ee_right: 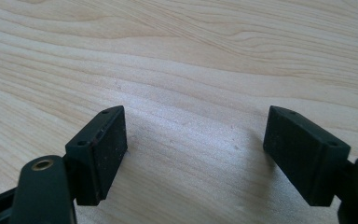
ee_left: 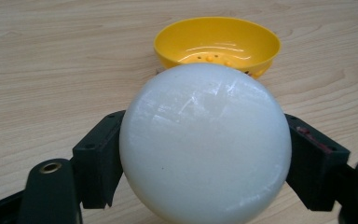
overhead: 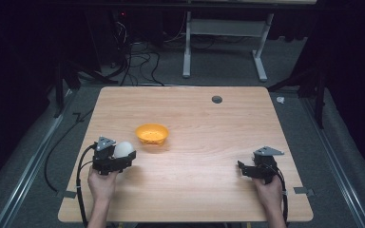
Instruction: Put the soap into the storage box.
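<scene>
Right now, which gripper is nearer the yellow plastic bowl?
Left. The left gripper, holding a white ball, sits just beside the yellow plastic bowl; the right gripper is far across the table.

desk: light wood top, square, visible grain. grommet: small, dark, round, set near the desk's far edge, right of centre. white frame: two legs with feet, on the floor beyond the desk. cables: black, tangled on grey floor at far left. white scrap: small, on the floor just off the desk's far right corner.
</scene>
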`<state>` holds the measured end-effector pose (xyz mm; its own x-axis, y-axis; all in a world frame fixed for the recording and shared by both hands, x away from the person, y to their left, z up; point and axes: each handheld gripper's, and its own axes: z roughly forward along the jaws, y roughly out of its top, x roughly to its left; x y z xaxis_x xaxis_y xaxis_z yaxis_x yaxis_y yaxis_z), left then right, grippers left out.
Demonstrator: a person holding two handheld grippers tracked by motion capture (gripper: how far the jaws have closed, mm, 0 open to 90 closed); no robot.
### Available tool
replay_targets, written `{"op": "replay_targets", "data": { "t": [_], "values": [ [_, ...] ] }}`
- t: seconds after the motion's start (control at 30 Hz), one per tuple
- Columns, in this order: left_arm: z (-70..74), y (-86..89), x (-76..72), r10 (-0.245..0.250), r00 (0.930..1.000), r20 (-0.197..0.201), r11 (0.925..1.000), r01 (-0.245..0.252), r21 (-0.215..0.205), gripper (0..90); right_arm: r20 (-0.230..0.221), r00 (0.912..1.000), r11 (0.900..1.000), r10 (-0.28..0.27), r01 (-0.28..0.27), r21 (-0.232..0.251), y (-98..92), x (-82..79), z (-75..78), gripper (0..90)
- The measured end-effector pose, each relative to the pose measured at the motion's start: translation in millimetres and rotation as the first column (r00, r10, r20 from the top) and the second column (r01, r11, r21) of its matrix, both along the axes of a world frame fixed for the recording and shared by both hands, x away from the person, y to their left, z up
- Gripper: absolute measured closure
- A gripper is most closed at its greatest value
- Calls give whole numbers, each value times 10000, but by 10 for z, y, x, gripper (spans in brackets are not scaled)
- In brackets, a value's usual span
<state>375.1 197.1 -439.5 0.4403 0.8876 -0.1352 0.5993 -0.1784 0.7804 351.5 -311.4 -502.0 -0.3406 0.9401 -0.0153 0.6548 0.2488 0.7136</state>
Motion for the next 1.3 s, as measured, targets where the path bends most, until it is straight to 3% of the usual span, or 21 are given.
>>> {"op": "replay_targets", "data": {
  "t": [0.3,0.4,0.6,1.3],
  "values": [
    [63,-84,8,-340,9994,71,9994,340,21,238,-17,10000,10000,-10,10,17,1,-2,1,224],
    [89,-97,16,-435,9990,67,9989,436,-158,238,-15,10000,10000,-5,5,17,0,-2,1,224],
    [159,-152,51,-427,9991,-44,9991,426,-42,238,-1,10000,10000,3,-3,42,-1,-2,-1,223],
    [316,-323,190,-1134,9935,14,9935,1134,68,238,-14,10000,10000,17,-17,18,0,-4,0,222]
  ]
}}
